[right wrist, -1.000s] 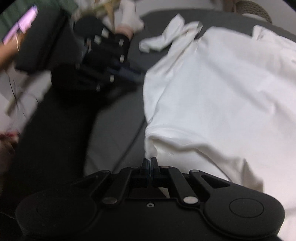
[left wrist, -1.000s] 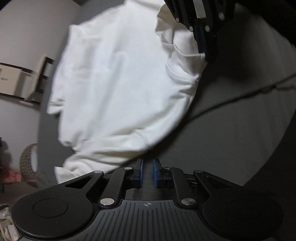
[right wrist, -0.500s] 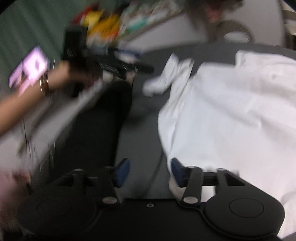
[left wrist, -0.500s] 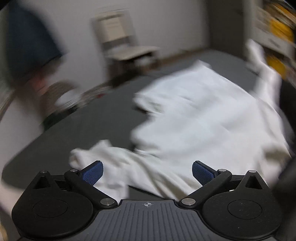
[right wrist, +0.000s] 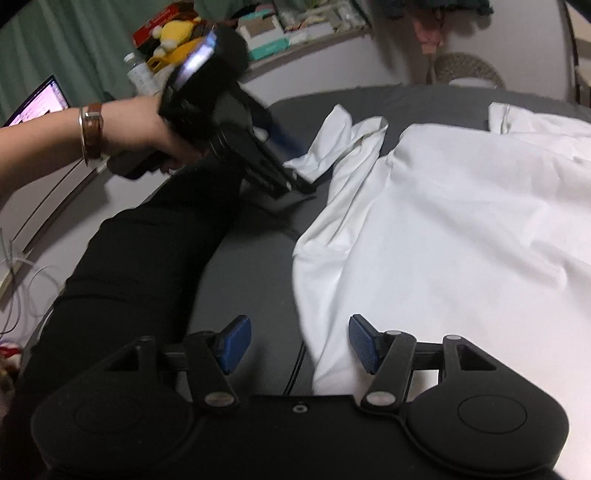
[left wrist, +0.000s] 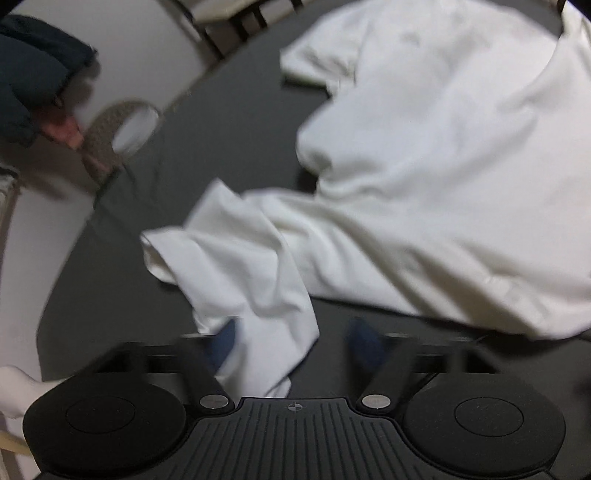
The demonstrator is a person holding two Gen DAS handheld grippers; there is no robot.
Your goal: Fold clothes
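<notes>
Dark grey bedding (right wrist: pixel 258 258) carried the white shirt (right wrist: pixel 461 229), spread flat for folding; the left gripper (left wrist: pixel 291 343), jaws apart, straddled its crumpled sleeve (left wrist: pixel 240 266), and the right gripper (right wrist: pixel 299 343) gaped over the hem, likely positioning for grasps

A dark grey bed cover (right wrist: pixel 424 105) is spreading across both views, with pale walls (left wrist: pixel 147 55) rising behind it and a wooden chair (left wrist: pixel 236 18) standing at the far edge. A woven basket (right wrist: pixel 467 70) is sitting on the floor by the wall — dim, even light is falling over everything. In the right wrist view green curtains (right wrist: pixel 66 48) are hanging at the left, a laptop screen (right wrist: pixel 38 101) is glowing pink beneath them, and a cluttered shelf (right wrist: pixel 295 33) is running along the wall — a yellow soft toy (right wrist: pixel 173 35) is lying on it.
</notes>
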